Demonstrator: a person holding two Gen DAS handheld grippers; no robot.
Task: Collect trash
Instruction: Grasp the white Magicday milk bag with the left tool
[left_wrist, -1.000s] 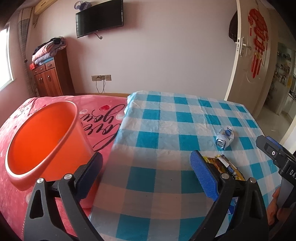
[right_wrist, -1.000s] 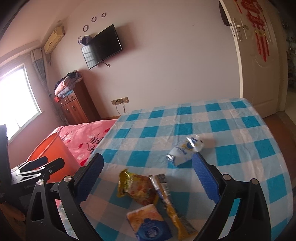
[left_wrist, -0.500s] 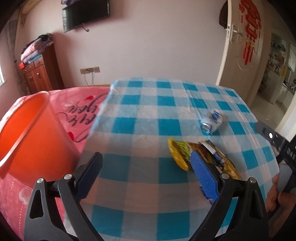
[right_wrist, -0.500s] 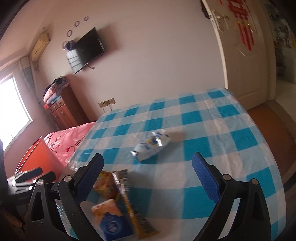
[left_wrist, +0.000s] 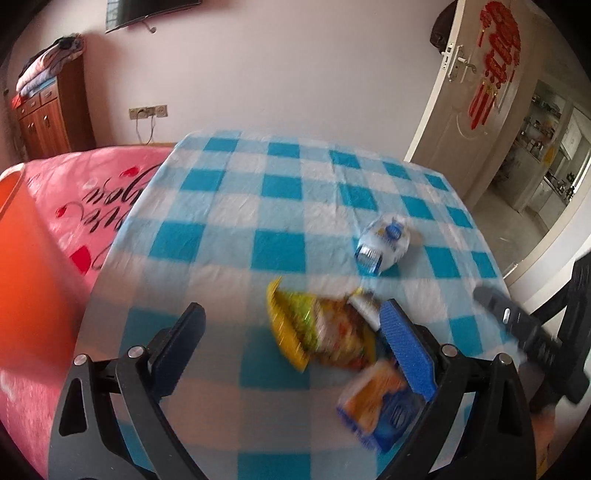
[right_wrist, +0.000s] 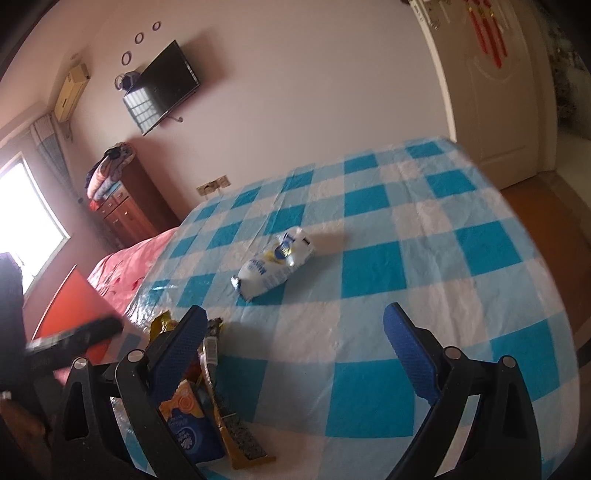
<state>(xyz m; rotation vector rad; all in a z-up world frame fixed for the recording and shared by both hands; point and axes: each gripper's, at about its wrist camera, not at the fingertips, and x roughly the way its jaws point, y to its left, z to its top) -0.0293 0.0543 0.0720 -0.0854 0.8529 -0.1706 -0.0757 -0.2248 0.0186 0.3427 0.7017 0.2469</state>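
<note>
Several wrappers lie on the blue checked tablecloth (left_wrist: 229, 214). A yellow snack bag (left_wrist: 314, 328) and an orange-and-blue packet (left_wrist: 376, 402) sit just ahead of my left gripper (left_wrist: 293, 341), which is open and empty above the cloth. A white-and-blue wrapper (left_wrist: 384, 243) lies farther back on the right. In the right wrist view that white wrapper (right_wrist: 273, 264) lies ahead of my open, empty right gripper (right_wrist: 293, 341). The orange-and-blue packet (right_wrist: 188, 421) and a long dark wrapper (right_wrist: 225, 402) sit by its left finger. The orange bin (left_wrist: 26, 280) stands at the left.
A pink bedspread (left_wrist: 99, 192) borders the cloth on the left. A wooden dresser (left_wrist: 48, 118) with folded blankets, a wall TV (right_wrist: 166, 88) and an open door (left_wrist: 472, 88) line the far side. The other hand-held gripper (left_wrist: 517, 325) shows at the right edge.
My left gripper has swung right, from the orange bin toward the wrappers. My right gripper has also turned right, so the white wrapper now sits nearer the middle of its view.
</note>
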